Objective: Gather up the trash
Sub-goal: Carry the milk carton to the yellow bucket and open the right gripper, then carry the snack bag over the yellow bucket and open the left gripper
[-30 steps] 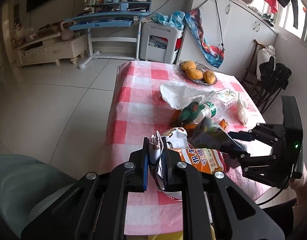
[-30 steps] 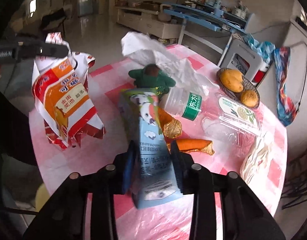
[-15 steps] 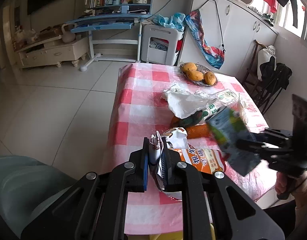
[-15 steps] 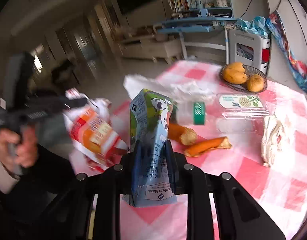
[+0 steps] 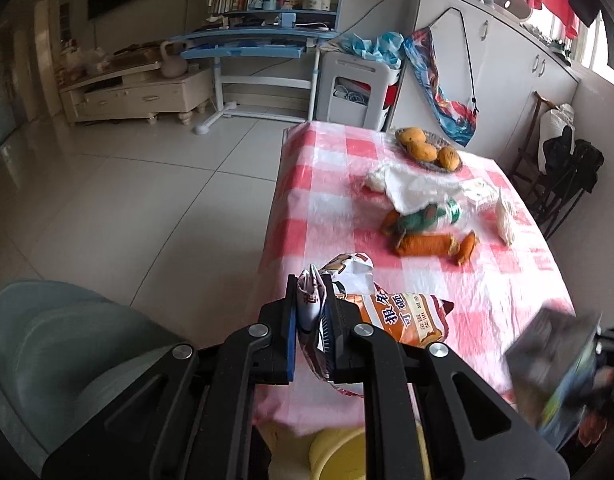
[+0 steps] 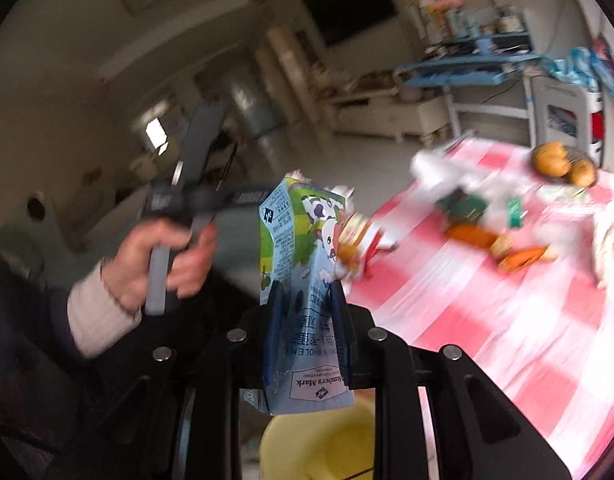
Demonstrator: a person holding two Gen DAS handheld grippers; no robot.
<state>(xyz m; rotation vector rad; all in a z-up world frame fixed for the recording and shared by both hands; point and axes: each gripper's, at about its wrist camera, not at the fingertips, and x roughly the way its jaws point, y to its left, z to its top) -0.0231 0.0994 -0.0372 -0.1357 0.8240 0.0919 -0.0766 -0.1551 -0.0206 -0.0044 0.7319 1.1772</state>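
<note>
The right gripper (image 6: 307, 332) is clamped on a blue milk carton (image 6: 303, 280), jaws pressed against its two broad faces. The carton stands roughly upright, its long axis running up out of the jaws and its printed base hanging below them. Directly beneath that base sits a yellow bin (image 6: 319, 448), beside the near edge of the checked table (image 6: 487, 320); this vertical alignment is the relation the drop depends on, and in my judgement release is close. The right gripper is plainly the nearer of the two to the bin. The left gripper (image 5: 311, 320) is closed on the top fold of an orange snack bag (image 5: 399, 316), which hangs over the table's near edge, above and beside the bin. Farther along the table from the bin lie orange peel (image 5: 427, 245) and a plastic bottle (image 5: 439, 216), uncollected.
</note>
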